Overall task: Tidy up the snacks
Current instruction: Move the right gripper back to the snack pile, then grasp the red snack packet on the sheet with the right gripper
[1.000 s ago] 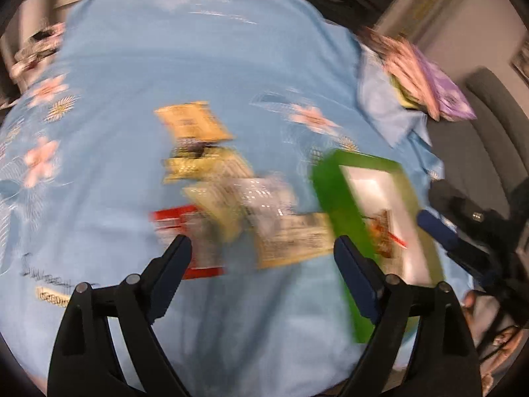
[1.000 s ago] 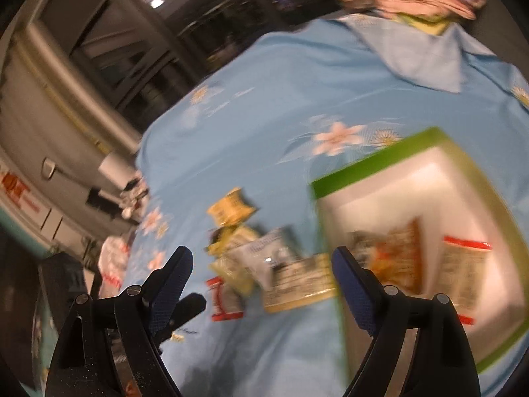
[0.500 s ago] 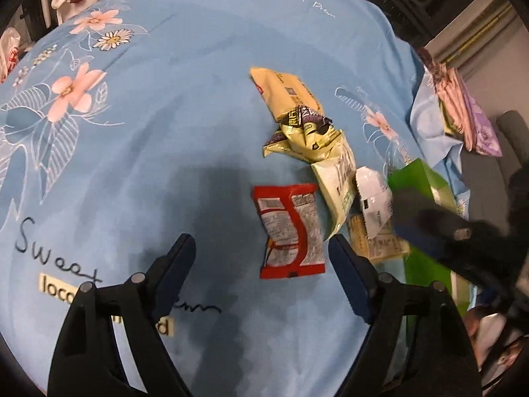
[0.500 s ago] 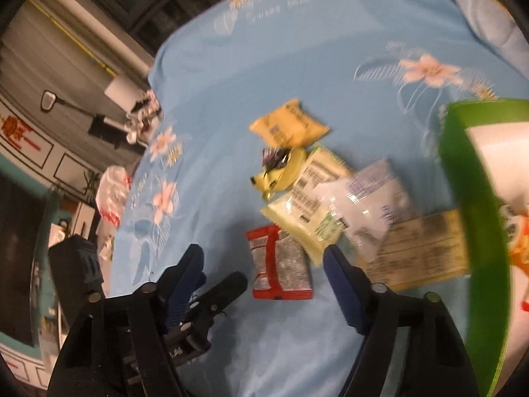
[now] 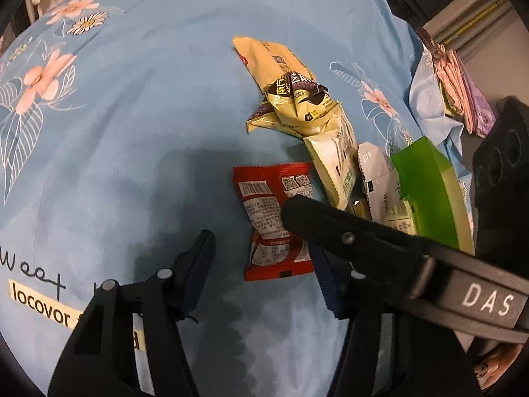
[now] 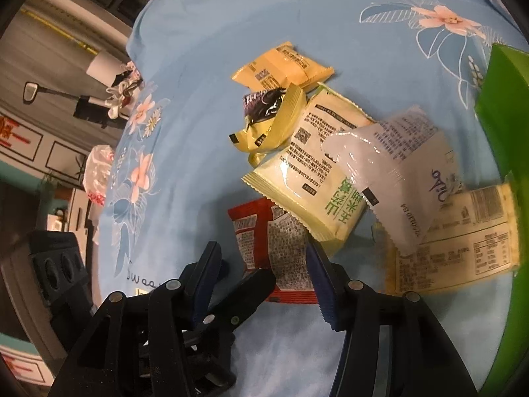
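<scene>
A red snack packet lies flat on the blue flowered cloth; it also shows in the right wrist view. Behind it lie a pale green packet, a white packet, a crumpled yellow-and-black wrapper, a yellow packet and a cream packet. A green box stands to their right. My left gripper is open, its fingers on either side of the red packet's near end. My right gripper is open, low over the same packet.
The right gripper's finger crosses the left wrist view over the red packet. Folded pink and purple cloths lie at the table's far right. A small stand with white items is at the far left edge.
Both grippers have dropped lower and closer to the red packet. The right gripper's finger now reaches across the left wrist view, over the packet.
</scene>
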The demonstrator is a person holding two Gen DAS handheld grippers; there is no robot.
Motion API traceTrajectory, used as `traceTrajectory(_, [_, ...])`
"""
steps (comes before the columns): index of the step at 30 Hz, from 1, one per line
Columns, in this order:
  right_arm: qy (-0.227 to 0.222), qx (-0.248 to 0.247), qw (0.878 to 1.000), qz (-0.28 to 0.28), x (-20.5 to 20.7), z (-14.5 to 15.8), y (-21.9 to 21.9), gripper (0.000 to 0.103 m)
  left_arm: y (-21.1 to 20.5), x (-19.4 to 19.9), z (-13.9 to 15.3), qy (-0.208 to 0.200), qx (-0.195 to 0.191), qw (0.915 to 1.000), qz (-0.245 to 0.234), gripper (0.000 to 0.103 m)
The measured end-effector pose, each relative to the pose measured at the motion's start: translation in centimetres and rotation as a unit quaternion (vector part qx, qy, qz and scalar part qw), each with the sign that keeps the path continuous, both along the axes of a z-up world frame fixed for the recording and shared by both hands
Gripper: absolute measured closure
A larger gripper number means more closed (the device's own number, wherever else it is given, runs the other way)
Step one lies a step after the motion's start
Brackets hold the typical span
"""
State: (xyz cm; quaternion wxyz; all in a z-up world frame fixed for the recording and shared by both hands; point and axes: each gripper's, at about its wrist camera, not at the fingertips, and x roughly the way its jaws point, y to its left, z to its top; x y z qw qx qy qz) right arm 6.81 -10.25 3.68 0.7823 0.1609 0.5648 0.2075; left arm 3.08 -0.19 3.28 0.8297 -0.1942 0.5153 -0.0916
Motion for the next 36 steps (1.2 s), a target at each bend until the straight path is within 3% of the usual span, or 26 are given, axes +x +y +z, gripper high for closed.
traceTrajectory(11, [0.017, 0.015, 1.0, -0.005, 0.6, -1.5, -0.1, 0.046, -0.7, 0.3, -0.5, -0.021, 0.01, 0.9997, -0.01, 0.059])
traceTrajectory(13, [0.013, 0.014, 1.0, -0.002, 0.5, -1.5, -0.1, 0.048, -1.0, 0.3, -0.5, -0.023, 0.004, 0.9996, -0.017, 0.068])
traceTrajectory(16, [0.007, 0.005, 1.0, -0.002, 0.3, -1.4, -0.1, 0.052, -1.3, 0.1, -0.4, -0.03, 0.009, 0.9993, -0.019, 0.068])
traceTrajectory(24, [-0.006, 0.01, 1.0, -0.004, -0.3, -0.7, -0.2, 0.052, -1.5, -0.3, 0.3, -0.046, 0.015, 0.9987, -0.019, 0.069])
traceTrajectory(36, [-0.057, 0.031, 0.998, 0.002, -1.5, 1.7, -0.1, 0.052, -1.8, -1.2, 2.5, -0.107, 0.035, 0.9934, -0.021, 0.069])
